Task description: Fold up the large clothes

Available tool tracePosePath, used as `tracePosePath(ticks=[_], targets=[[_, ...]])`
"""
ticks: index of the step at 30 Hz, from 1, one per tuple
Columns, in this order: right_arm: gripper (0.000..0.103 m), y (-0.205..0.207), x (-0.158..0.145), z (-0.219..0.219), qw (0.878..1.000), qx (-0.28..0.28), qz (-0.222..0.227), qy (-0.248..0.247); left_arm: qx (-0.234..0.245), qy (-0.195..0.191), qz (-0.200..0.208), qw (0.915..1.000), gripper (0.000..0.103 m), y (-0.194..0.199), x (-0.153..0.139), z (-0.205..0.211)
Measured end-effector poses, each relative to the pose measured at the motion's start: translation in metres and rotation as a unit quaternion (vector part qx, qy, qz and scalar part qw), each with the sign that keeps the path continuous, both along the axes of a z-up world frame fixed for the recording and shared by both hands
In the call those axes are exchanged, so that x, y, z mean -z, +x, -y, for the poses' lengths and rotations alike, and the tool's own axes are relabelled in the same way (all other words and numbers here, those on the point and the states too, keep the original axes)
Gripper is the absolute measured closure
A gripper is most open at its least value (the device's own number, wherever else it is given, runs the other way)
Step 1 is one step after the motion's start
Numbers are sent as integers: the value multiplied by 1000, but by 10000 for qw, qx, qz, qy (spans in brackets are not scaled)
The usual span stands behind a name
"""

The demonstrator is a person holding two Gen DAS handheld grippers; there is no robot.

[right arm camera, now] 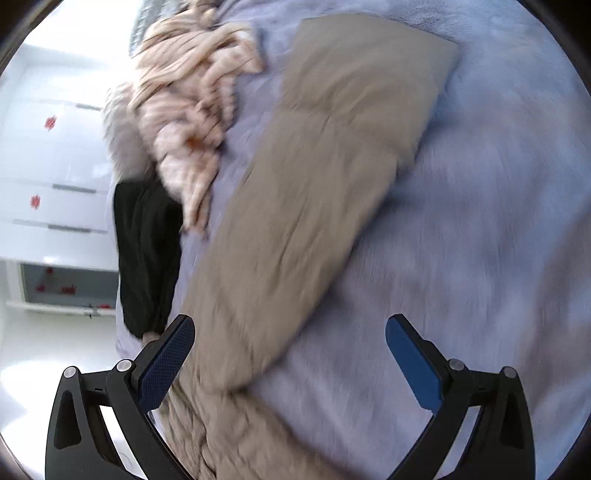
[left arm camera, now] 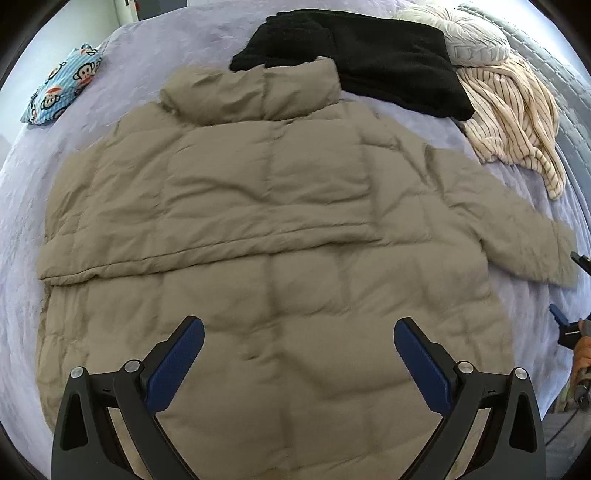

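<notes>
Home bedroom, pretty clearly. Big bed with lavender plush blanket point(left arm camera: 221, 40) takes up nearly whole view. Clothes dumped on it: tan puffer jacket point(left arm camera: 266, 206), black fleece garment point(left arm camera: 369, 51), cream striped knit point(left arm camera: 517, 110). Pale round cushion point(left arm camera: 465, 33) near padded headboard, cartoon monkey print fabric point(left arm camera: 59, 92) at far edge. White drawer unit point(right arm camera: 55, 177) with red stickers beside bed.

Bare bedspread point(right arm camera: 480, 221) right of the jacket sleeve point(right arm camera: 314, 184); striped garment point(right arm camera: 184, 110) crowding its left.
</notes>
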State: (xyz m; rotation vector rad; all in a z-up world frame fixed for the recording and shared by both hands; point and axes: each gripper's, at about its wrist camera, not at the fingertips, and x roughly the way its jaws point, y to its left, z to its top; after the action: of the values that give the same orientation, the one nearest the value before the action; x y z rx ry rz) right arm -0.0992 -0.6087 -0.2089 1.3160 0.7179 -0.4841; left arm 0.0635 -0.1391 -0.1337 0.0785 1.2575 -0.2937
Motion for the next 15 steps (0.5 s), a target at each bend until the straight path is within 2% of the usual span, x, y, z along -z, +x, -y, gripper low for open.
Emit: tracePosePath(ticks=[5, 13, 14, 15], targets=[[0, 15, 18, 44, 9997, 48, 85, 218, 82, 128, -11, 9999, 0, 2, 3, 49], [2, 34, 35, 75, 9930, 210, 649, 961, 57, 306, -99, 9995, 0, 3, 4, 94], [8, 35, 37, 77, 9913, 250, 719, 1072, 70, 356, -90, 9993, 0, 2, 4, 97], [24, 35, 39, 77, 9899, 267, 747, 1175, 83, 400, -78, 9991, 0, 2, 4, 100]])
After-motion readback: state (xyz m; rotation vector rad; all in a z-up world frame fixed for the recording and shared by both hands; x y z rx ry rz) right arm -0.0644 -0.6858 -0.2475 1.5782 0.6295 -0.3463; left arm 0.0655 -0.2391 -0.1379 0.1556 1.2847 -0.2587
